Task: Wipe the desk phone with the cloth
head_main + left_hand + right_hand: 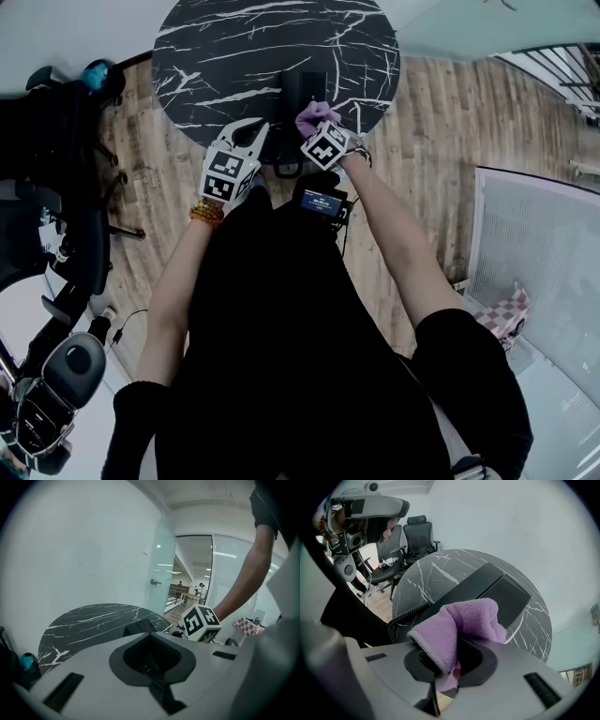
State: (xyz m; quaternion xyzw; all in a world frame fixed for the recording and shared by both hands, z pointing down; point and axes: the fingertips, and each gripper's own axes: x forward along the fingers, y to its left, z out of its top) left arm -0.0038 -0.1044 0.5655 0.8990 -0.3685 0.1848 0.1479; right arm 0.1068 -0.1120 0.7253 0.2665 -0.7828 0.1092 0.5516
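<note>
A black desk phone [298,94] lies on the near part of a round black marble table [216,56]. In the right gripper view the phone [487,592] slants away across the table [436,571], its coiled cord [401,618] at the left. My right gripper [319,125] is shut on a purple fleece cloth [315,116], held just above the phone's near end. The cloth [459,625] bunches out from between the jaws. My left gripper [251,131] hovers left of the phone at the table's edge, open and holding nothing. The left gripper view shows the phone [140,627] and the right gripper's marker cube [201,623].
Black office chairs [56,234] crowd the left side over the wood floor. A white panel [544,244] and a checkered item [506,309] are at the right. A small device [323,200] hangs at the person's chest. More chairs [417,536] stand beyond the table.
</note>
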